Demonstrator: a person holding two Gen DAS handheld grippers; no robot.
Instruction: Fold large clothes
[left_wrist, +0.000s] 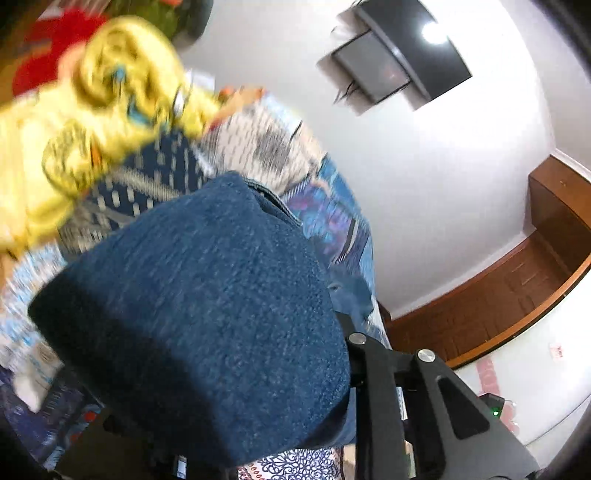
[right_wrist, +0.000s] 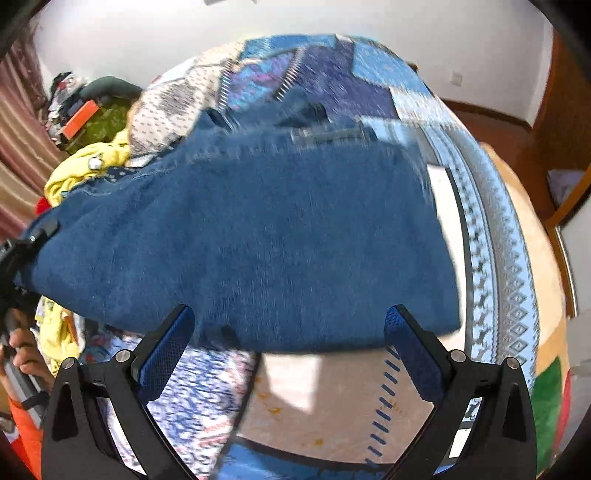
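A pair of blue denim jeans (right_wrist: 258, 229) hangs lifted over a patchwork bed cover (right_wrist: 491, 258). In the right wrist view my left gripper (right_wrist: 35, 236) grips the jeans' left end at the frame's edge, and a hand (right_wrist: 22, 354) holds its handle below. In the left wrist view the denim (left_wrist: 199, 314) drapes over the gripper and hides one side; only the black right finger (left_wrist: 373, 365) shows, pressed against the cloth. My right gripper (right_wrist: 288, 332) stands wide open just below the jeans' lower edge, blue pads apart and touching nothing.
A yellow garment (left_wrist: 110, 96) and a dark dotted one (left_wrist: 159, 166) lie bunched at the bed's far side. A heap of clothes (right_wrist: 85, 110) sits by the curtain. A wall-mounted screen (left_wrist: 391, 62) and a wooden wardrobe (left_wrist: 535, 258) stand beyond the bed.
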